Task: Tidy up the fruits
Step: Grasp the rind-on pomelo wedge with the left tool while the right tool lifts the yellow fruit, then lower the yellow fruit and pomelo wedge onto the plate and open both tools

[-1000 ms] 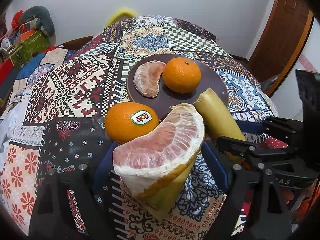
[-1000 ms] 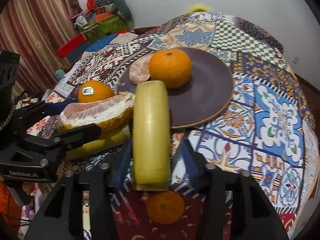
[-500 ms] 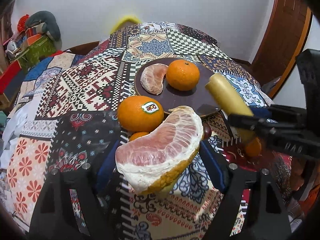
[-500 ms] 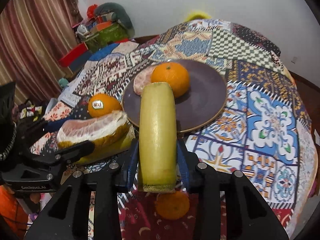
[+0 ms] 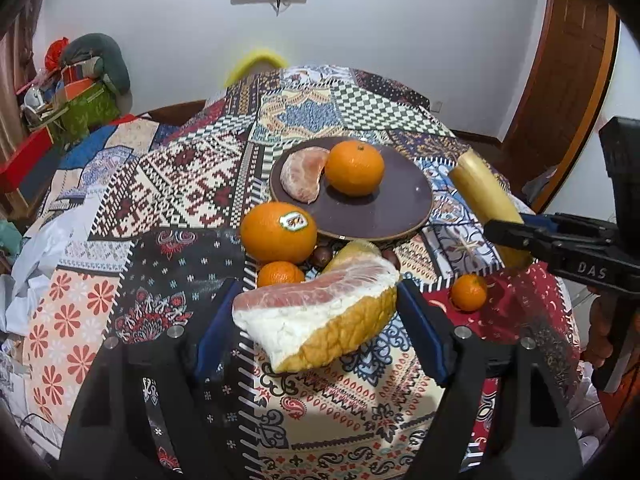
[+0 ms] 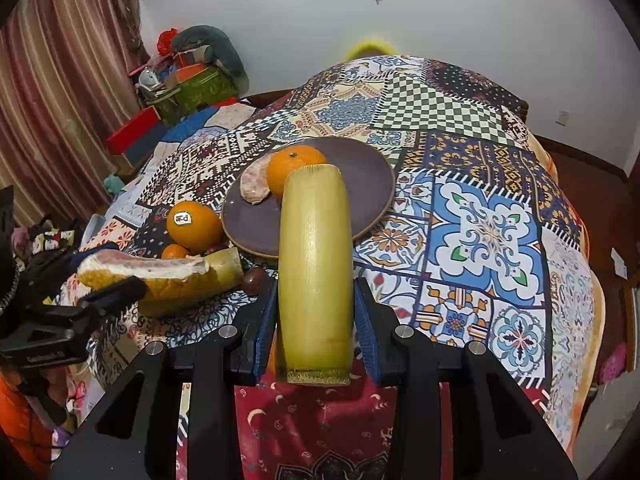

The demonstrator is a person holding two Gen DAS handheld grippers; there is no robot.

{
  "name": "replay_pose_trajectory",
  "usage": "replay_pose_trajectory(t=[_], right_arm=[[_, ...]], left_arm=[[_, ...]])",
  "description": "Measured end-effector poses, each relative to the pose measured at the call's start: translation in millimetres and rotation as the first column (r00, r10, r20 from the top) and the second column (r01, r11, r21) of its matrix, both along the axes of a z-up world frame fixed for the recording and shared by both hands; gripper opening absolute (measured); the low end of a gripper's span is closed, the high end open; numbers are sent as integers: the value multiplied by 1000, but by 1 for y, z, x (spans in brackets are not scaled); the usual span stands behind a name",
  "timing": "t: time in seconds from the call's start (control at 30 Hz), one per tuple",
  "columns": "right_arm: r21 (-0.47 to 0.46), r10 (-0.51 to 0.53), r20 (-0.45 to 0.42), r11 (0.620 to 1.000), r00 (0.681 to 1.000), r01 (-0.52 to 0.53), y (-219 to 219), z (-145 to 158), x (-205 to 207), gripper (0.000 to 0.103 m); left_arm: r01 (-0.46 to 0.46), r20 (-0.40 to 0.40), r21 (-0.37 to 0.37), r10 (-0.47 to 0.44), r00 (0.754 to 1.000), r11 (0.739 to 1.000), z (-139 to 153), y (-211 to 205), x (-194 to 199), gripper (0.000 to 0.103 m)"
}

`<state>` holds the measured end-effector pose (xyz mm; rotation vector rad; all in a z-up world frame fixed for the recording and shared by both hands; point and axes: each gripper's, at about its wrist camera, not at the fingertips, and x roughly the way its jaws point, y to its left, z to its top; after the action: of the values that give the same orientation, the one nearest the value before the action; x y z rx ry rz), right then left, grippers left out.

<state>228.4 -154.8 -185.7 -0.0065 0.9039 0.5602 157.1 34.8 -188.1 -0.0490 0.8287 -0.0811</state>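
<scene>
My left gripper (image 5: 318, 316) is shut on a big pomelo wedge (image 5: 316, 312) with pink flesh and yellow rind, held above the table. My right gripper (image 6: 316, 316) is shut on a yellow sugarcane piece (image 6: 315, 264), held above the table; it also shows in the left wrist view (image 5: 486, 196). A brown plate (image 5: 384, 216) holds a peeled pomelo segment (image 5: 300, 176) and an orange (image 5: 354, 166). A stickered orange (image 5: 278, 232), a small tangerine (image 5: 280, 274) and another tangerine (image 5: 468, 292) lie on the cloth.
The round table carries a patchwork cloth (image 5: 168, 184). Another sugarcane piece (image 6: 224, 266) and small dark fruits (image 6: 256, 280) lie near the plate's front rim. Boxes and clutter (image 5: 72, 92) stand at the far left. A wooden door (image 5: 560, 80) is at the right.
Both grippers have lifted and pulled back from the plate, each with its fruit. The tangerines and dark fruits under them have come into view.
</scene>
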Motion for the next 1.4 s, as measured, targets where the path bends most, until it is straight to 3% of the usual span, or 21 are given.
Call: replay_pose_trajectory(t=[0.77, 1.13, 1.4], right_arm=[[26, -22, 33, 999, 999, 21, -2, 6, 27, 34], [34, -32, 41, 999, 999, 30, 1, 3, 57, 34], [20, -23, 26, 1000, 999, 23, 7, -8, 78, 34]], left_arm=[[8, 83, 3, -8, 997, 1000, 29, -9, 48, 76], [24, 21, 4, -24, 999, 1000, 14, -9, 97, 76], [42, -35, 44, -40, 999, 998, -4, -13, 122, 76]])
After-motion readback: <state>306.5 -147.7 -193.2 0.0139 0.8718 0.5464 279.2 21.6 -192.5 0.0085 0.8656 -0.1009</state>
